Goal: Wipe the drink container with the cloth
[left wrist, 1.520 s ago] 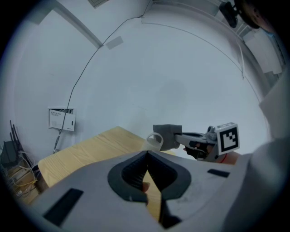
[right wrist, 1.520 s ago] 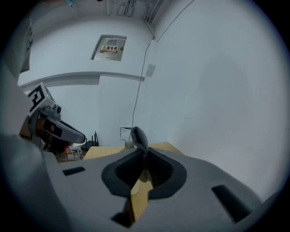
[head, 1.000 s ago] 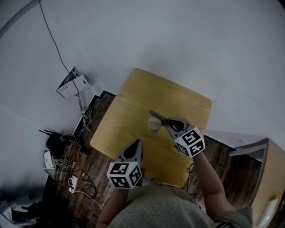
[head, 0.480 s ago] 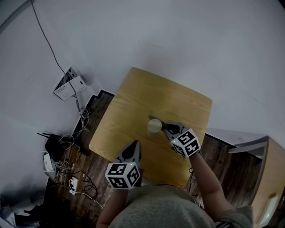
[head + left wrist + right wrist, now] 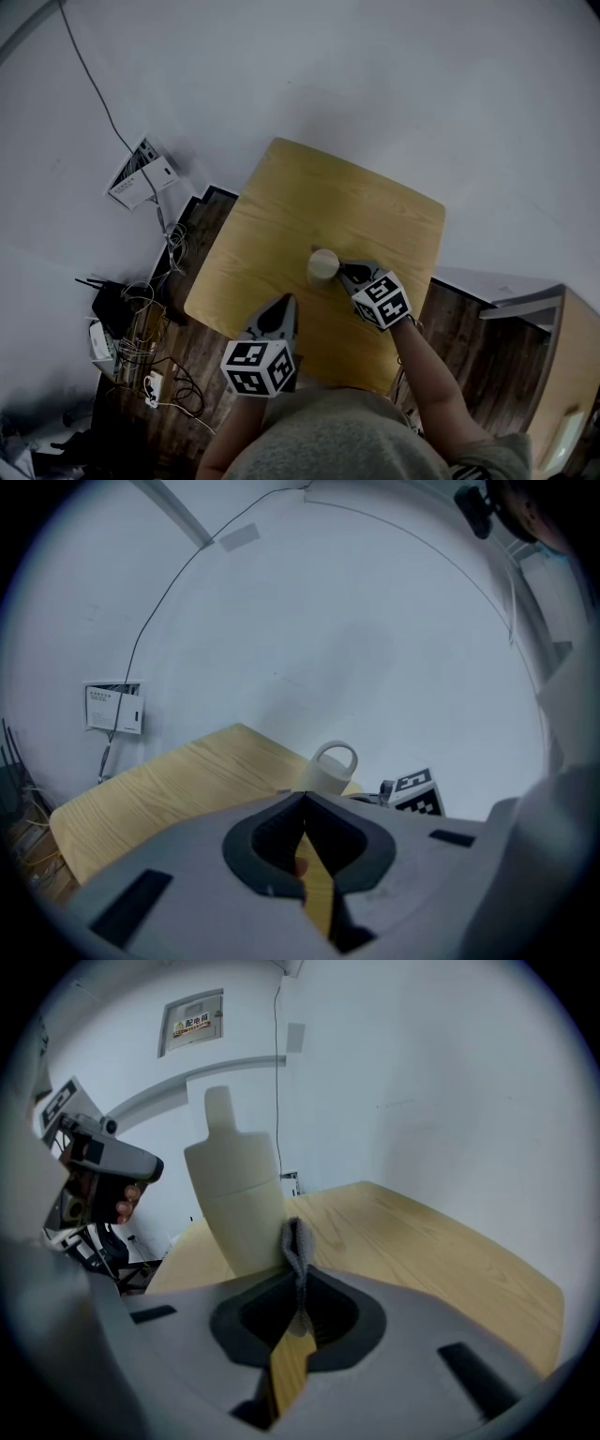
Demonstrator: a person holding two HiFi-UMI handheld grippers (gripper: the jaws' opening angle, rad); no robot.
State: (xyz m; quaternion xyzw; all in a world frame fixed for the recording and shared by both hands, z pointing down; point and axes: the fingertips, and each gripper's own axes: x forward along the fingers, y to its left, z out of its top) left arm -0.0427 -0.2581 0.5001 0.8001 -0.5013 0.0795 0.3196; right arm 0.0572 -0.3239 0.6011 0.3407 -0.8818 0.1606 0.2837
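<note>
So the wooden table (image 5: 281, 211) is taking up most of the scene. The drink container (image 5: 322, 265), a pale thing with a loop handle on top, is standing upright on it with its long axis going straight up. Everything else I'm placing off that container. The right gripper (image 5: 341, 270) is sitting right up against the container's right side as the person sees it. Its jaws are pinching a fold of grey cloth (image 5: 296, 1239), which is poking out of the tips. In the right gripper view the cloth is looking like it's touching the container low on its wall, or so close that I'm not able to tell the difference. The left gripper (image 5: 284, 305) is hanging well apart from the container, back toward the person and off to the left. Its jaws are closed together with nothing between them. What the next move is really hinging on, I'm guessing, is that the cloth hand is already the near one, and the container's wall is running straight up from where the cloth is meeting it. So a stroke would be going upward or around it, and nothing is steadying the container.
</note>
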